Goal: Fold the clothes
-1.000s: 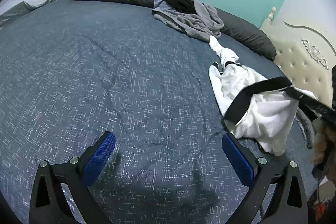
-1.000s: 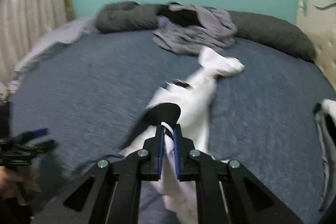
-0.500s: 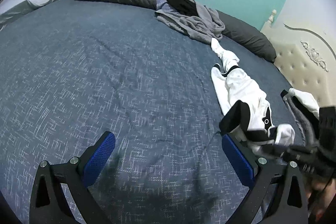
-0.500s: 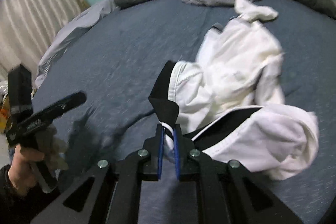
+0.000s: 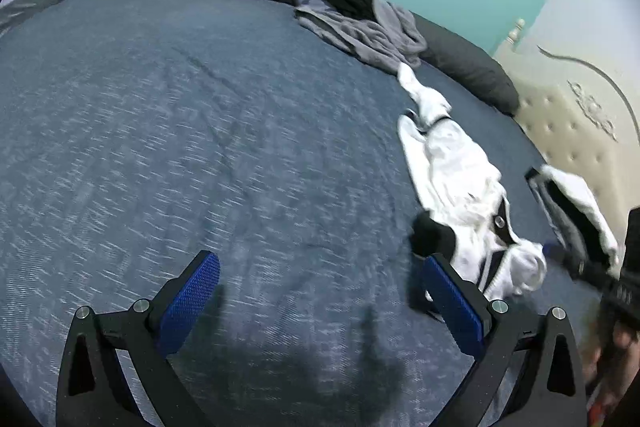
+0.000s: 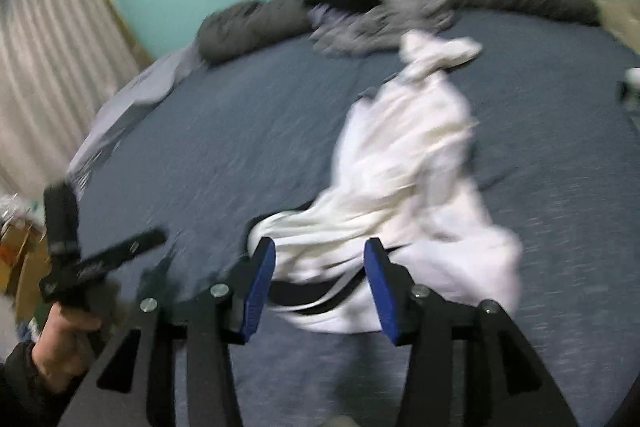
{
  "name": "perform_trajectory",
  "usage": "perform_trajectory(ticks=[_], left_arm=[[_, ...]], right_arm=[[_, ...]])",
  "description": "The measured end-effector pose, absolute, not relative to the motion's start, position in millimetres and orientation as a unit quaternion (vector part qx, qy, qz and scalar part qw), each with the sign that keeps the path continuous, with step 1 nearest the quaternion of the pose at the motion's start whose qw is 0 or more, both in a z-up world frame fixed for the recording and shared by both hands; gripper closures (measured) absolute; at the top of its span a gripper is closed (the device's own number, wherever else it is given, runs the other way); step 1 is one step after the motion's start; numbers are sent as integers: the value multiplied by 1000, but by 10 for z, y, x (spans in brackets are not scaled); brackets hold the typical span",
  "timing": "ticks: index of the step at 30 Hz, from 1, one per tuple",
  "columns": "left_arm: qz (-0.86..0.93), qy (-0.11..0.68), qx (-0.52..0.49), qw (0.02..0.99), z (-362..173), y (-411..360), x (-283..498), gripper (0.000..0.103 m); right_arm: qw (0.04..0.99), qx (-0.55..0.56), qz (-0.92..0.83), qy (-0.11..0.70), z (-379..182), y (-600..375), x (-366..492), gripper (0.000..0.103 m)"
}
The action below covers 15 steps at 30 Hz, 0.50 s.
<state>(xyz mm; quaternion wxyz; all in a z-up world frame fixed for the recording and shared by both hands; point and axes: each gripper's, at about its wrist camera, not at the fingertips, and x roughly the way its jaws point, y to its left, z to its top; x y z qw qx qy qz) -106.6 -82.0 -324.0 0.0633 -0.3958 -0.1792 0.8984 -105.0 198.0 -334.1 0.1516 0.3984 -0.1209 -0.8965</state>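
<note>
**White garment loose on bed, both grippers empty**

While left gripper (image 5: 320,301) hovers lower left over bare bed (image 5: 160,127), jaws spread, the white garment (image 6: 404,163) lies crumpled centre-right. Right gripper (image 6: 320,283) jaws spread astride its black trim. Soft, light, floppy; pinch the trim hem.

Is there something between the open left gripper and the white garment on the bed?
Nothing visible. Only bare blue bedsheet lies between the left gripper and the white garment; the grey clothes pile lies farther back.

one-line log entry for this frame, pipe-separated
task: fold clothes | left gripper: open, over bare bed | right gripper: open, astride white garment | garment: crumpled, unfolded
</note>
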Motion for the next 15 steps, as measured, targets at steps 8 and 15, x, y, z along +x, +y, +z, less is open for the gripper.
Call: perform_trajectory(ticks=[8, 15], left_arm=[[881, -178, -422, 119, -3303, -492, -1124, 0], [869, -180, -440, 139, -3409, -300, -1202, 1]], right_arm=[[60, 368, -910, -182, -3557, 2621, -931, 55], [57, 350, -905, -233, -3790, 2775, -802, 55]])
